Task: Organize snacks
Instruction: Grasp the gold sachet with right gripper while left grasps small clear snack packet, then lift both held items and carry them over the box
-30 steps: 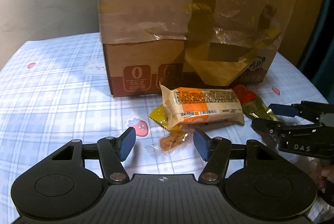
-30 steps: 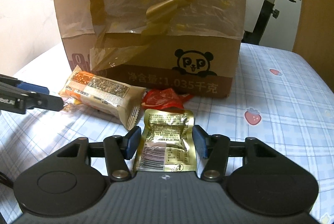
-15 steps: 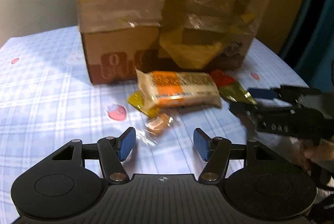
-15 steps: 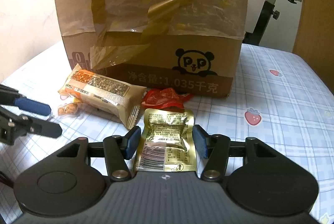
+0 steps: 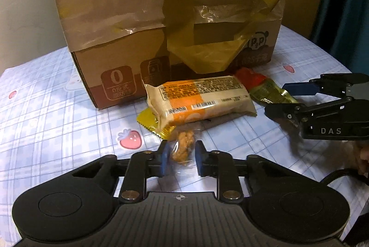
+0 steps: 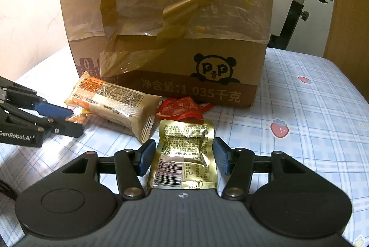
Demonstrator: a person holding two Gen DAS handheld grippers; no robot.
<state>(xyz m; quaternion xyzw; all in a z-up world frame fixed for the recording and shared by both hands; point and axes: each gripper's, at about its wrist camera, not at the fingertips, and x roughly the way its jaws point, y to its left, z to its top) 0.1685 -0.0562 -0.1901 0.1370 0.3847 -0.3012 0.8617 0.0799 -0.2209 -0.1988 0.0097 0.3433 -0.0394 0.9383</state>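
My left gripper is narrowed around a small clear-wrapped brown snack lying on the cloth; I cannot tell whether the pads touch it. Behind it lie a beige and orange bar packet, a yellow packet under it, and a red packet. My right gripper is open with a gold foil packet lying between its fingers. The right gripper also shows in the left wrist view. The left gripper shows in the right wrist view around the small snack.
A large taped cardboard box with a panda logo stands behind the snacks on a checked strawberry-print cloth. An exercise bike stands beyond the table at the right. A wooden panel is at the far right.
My left gripper moved forward and right to the small clear-wrapped snack and narrowed its fingers around it. My right gripper stayed open over the gold packet.
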